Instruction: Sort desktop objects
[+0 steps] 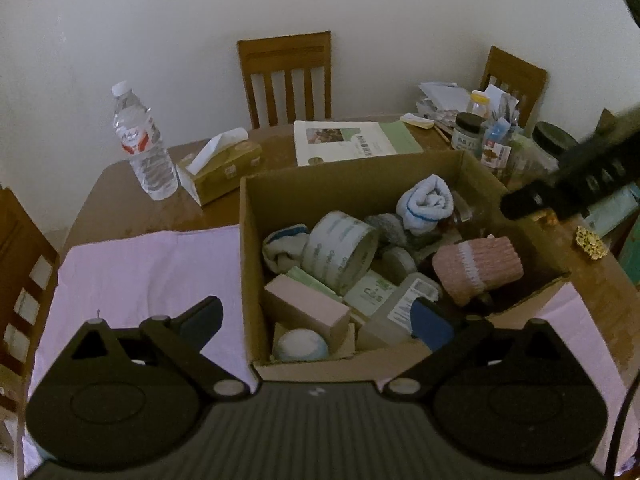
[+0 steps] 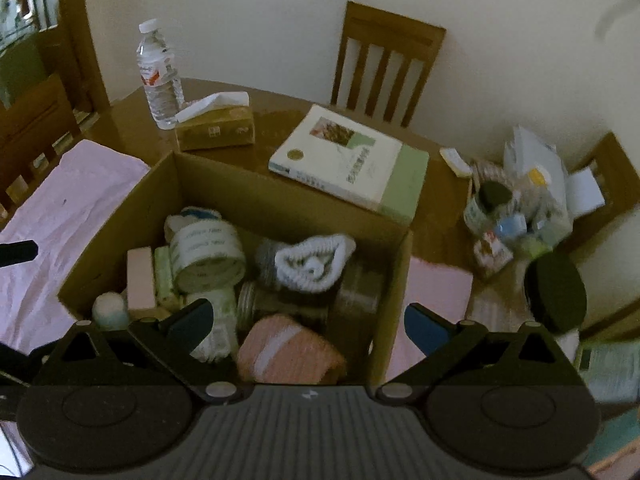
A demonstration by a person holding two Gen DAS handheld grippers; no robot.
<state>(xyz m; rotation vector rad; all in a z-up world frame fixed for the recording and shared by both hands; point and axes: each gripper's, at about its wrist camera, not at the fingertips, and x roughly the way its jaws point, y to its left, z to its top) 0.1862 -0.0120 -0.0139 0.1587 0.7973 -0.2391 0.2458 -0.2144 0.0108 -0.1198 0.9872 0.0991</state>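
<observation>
Below and ahead of the right gripper (image 2: 308, 320) sat an open cardboard box (image 2: 396, 280) on a brown table (image 2: 280, 120); the gripper's jaws stood spread wide with nothing between them, its left finger over the box and its right finger over a pink cloth (image 2: 436, 284) just outside the box's right wall; directly under the gripper lay a pink knitted roll (image 2: 288, 352); beyond it, deeper in the box, a rolled white towel (image 2: 312, 264) and, to its left, a wide roll of tape (image 2: 204, 252); past the far wall of the box lay a book (image 2: 352, 160), with a tissue box (image 2: 216, 128) and a water bottle (image 2: 160, 76) further left; to the far right stood a cluster of jars and papers (image 2: 516, 208).

The left gripper (image 1: 320, 320) also stood wide and empty, hovering at the near left corner of the same box; its right finger hung over the box's contents, beside a clear plastic bottle (image 1: 400, 308) and a pink block (image 1: 308, 308), its left finger over the pink cloth.
</observation>
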